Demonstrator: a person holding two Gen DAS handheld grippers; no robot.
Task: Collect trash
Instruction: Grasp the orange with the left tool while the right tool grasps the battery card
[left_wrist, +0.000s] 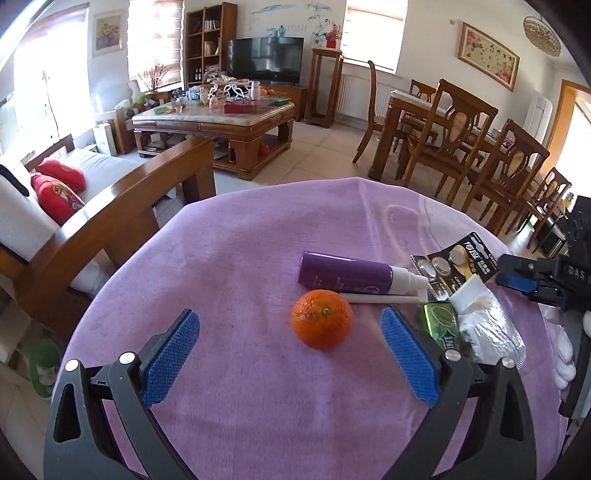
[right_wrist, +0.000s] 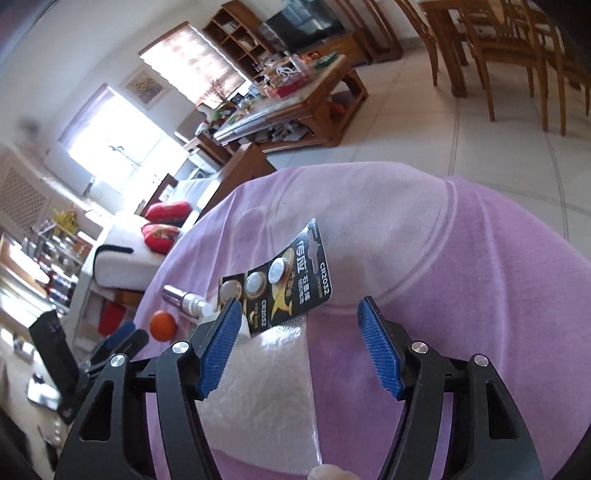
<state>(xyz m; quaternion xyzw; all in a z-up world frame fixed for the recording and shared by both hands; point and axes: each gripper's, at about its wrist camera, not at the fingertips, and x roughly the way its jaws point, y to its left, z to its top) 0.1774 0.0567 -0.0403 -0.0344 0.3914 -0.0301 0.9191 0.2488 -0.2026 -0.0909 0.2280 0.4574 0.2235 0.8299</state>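
Grippers: left gripper (left_wrist: 290, 354) with fingers wide apart, holding nothing, low over the purple cloth (left_wrist: 240, 251); orange (left_wrist: 321, 318) between and just beyond its tips. Right gripper (right_wrist: 300, 325) likewise spread, hovering above a clear plastic wrapper (right_wrist: 273, 373), long axis running near to far. Battery card (right_wrist: 284, 278) just beyond the wrapper, long axis slanting far-right. Purple spray bottle (left_wrist: 351, 275) lying on its side, nozzle pointing right, behind the orange. Green packet (left_wrist: 439, 323) left of the wrapper.
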